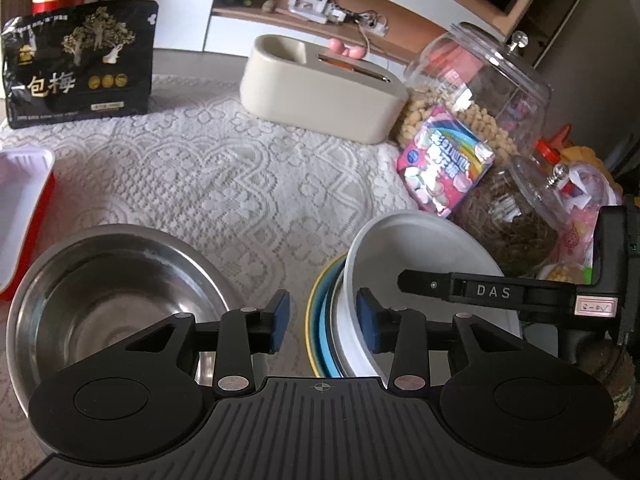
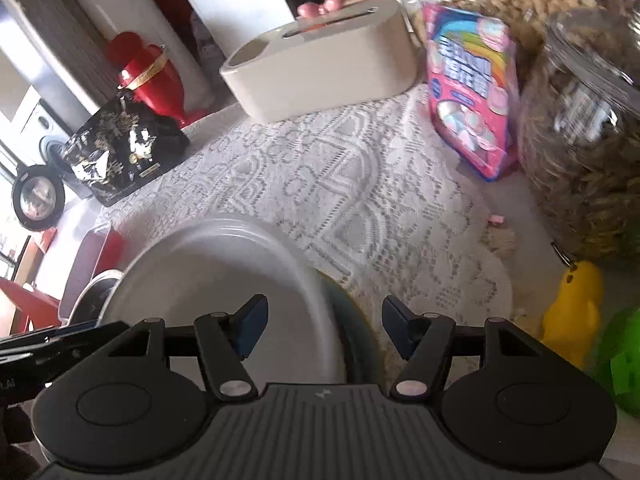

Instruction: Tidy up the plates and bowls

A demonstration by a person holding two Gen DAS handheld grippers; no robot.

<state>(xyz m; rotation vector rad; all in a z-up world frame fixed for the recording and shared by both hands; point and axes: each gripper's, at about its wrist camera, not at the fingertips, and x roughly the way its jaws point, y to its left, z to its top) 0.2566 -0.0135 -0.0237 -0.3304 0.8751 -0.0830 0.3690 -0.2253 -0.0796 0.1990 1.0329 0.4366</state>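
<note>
A large steel bowl [image 1: 100, 292] sits on the lace cloth at the lower left of the left wrist view. To its right a white bowl [image 1: 416, 256] rests tilted in a blue plate with a yellow rim [image 1: 318, 324]. My left gripper [image 1: 323, 322] is open, its jaws astride the near rims of the white bowl and plate. The right gripper shows there as a black finger marked DAS [image 1: 492, 292] over the white bowl. In the right wrist view my right gripper [image 2: 325, 332] is open, its jaws astride the white bowl's [image 2: 224, 280] right rim, the dark plate edge [image 2: 356, 320] beneath.
A beige tissue box [image 1: 320, 88], a black snack bag [image 1: 80, 64], a pink marshmallow bag [image 1: 444, 160] and clear jars [image 1: 480, 88] ring the cloth. A red and white tray [image 1: 20, 208] lies at the left. A yellow toy [image 2: 572, 312] and a green thing [image 2: 624, 364] sit at the right.
</note>
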